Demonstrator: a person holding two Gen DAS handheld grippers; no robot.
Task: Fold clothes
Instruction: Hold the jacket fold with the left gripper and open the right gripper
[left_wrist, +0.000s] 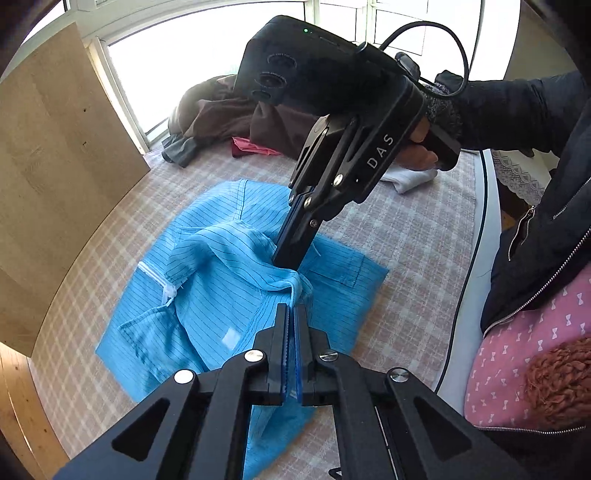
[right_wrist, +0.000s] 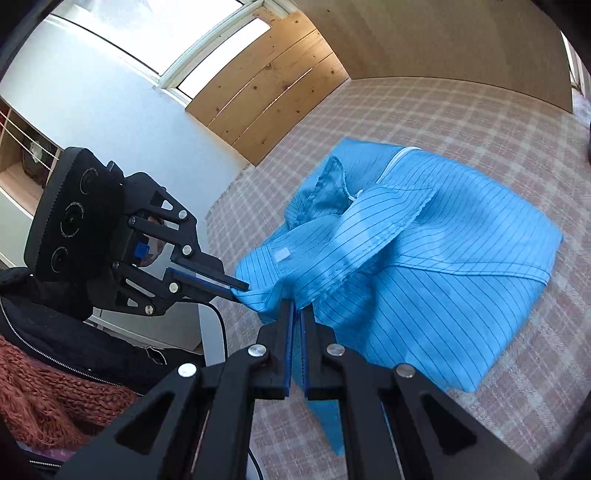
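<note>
A light blue pinstriped garment (left_wrist: 221, 295) with a white zip lies partly folded on the plaid bed cover (left_wrist: 406, 240). A bunched fold of it rises in the middle. My left gripper (left_wrist: 293, 310) is shut on the near tip of that fold. My right gripper (left_wrist: 286, 260) points steeply down just behind, its closed fingers pinching the same ridge of cloth. In the right wrist view the right gripper (right_wrist: 296, 306) is shut on the blue garment (right_wrist: 424, 277). The left gripper (right_wrist: 240, 290) pinches the fabric's edge just to its left.
A heap of brown and dark clothes (left_wrist: 221, 110) and a red cloth (left_wrist: 251, 147) lie at the far side by the window. A folded white cloth (left_wrist: 410, 179) sits at the right. A wooden board (left_wrist: 55, 166) lines the bed's left side. The person's dark sleeve (left_wrist: 517, 107) reaches in.
</note>
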